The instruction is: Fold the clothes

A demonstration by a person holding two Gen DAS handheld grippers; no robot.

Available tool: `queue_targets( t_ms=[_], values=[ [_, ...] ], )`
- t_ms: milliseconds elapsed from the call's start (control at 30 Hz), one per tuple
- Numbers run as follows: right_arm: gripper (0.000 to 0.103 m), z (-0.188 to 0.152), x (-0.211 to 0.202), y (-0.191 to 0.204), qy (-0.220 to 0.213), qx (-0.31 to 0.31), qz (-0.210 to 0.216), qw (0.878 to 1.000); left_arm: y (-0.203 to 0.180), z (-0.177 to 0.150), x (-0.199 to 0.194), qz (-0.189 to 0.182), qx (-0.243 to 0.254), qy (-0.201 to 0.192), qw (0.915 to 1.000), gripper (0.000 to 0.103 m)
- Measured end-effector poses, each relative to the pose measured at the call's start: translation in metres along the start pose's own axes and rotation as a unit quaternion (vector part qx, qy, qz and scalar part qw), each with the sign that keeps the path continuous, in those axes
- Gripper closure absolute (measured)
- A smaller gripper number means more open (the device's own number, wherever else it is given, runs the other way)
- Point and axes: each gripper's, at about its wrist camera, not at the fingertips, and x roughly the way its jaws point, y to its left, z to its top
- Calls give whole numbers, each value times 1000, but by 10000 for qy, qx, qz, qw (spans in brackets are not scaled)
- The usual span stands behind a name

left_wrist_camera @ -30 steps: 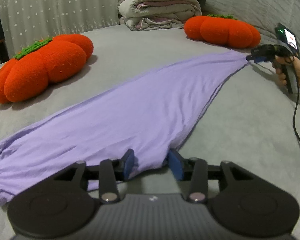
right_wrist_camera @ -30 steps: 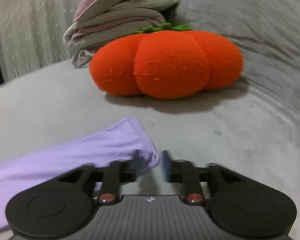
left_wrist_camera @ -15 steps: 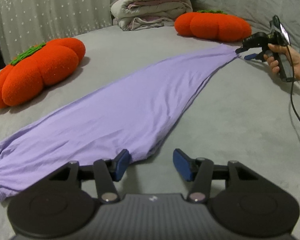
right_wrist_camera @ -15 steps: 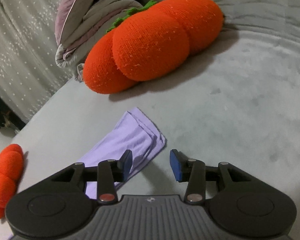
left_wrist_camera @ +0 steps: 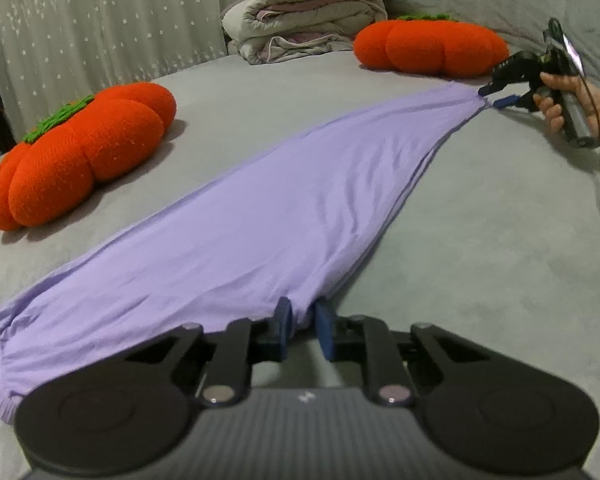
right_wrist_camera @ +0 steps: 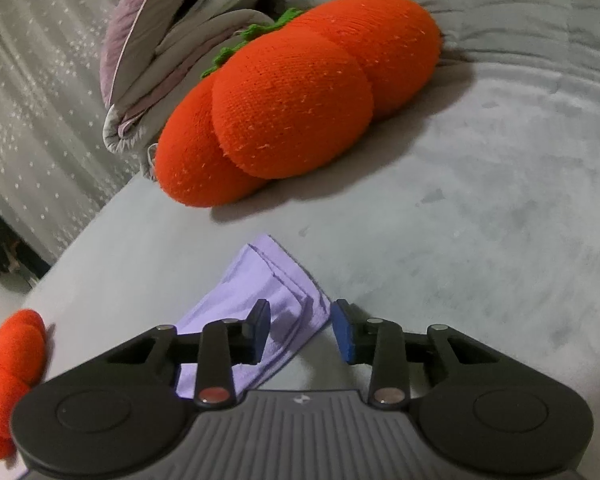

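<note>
at the lower left of your left wrist view the lilac garment [left_wrist_camera: 228, 248] runs off the frame edge, your hand [left_wrist_camera: 576, 108] at the far right is cut at the wrist, and in your right wrist view the second orange pumpkin cushion [right_wrist_camera: 8, 380] is cropped at the left.

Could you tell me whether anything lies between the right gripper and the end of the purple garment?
Nothing visible does: the garment's end already lies between the right gripper's open jaws. The pumpkin cushion sits farther back.
</note>
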Motion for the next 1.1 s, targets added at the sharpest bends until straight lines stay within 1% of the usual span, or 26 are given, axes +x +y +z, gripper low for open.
queue_targets(
  t_ms=[133, 233, 267, 300, 367, 467, 533, 567, 633, 700, 767, 867, 1100],
  values=[
    [70, 4, -3, -4, 93, 164, 82, 9998, 1, 0, 0, -56, 77, 4, 10000, 89],
    [68, 7, 2, 1, 189, -135, 61, 9997, 2, -2, 4, -132, 61, 65, 9999, 87],
    [65, 7, 3, 4, 216, -236, 52, 9995, 4, -1, 3, -215, 45, 83, 9997, 84],
    [61, 8, 5, 7, 240, -331, 44, 9992, 5, -1, 2, -309, -14, 85, 9995, 72],
    [60, 6, 8, 13, 247, -517, -29, 9984, 8, 1, -1, -497, -133, 87, 9986, 56],
    [61, 2, 10, 19, 186, -791, -161, 9966, 12, 1, -4, -553, -206, 58, 9982, 57],
    [69, -1, 10, 16, 115, -747, -203, 9969, 16, 2, -7, -593, -274, 36, 9979, 56],
    [78, -1, 10, 14, 81, -705, -222, 9972, 18, 3, -8, -606, -329, 25, 9976, 56],
    [83, 0, 8, 4, 54, -411, -147, 9990, 22, 5, -10, -625, -426, -2, 9971, 54],
    [92, 1, 6, -5, 41, -90, -16, 9999, 22, 7, -11, -622, -466, -43, 9970, 53],
    [95, 0, 6, -8, 29, 46, 94, 9999, 20, 8, -10, -583, -410, -62, 9974, 53],
    [96, 0, 4, -6, -29, 117, 183, 9998, 16, 7, -7, -561, -365, -37, 9978, 53],
    [97, 1, -9, 2, -339, 56, 315, 9989, 14, 9, -6, -502, -412, -22, 9979, 52]
  ],
)
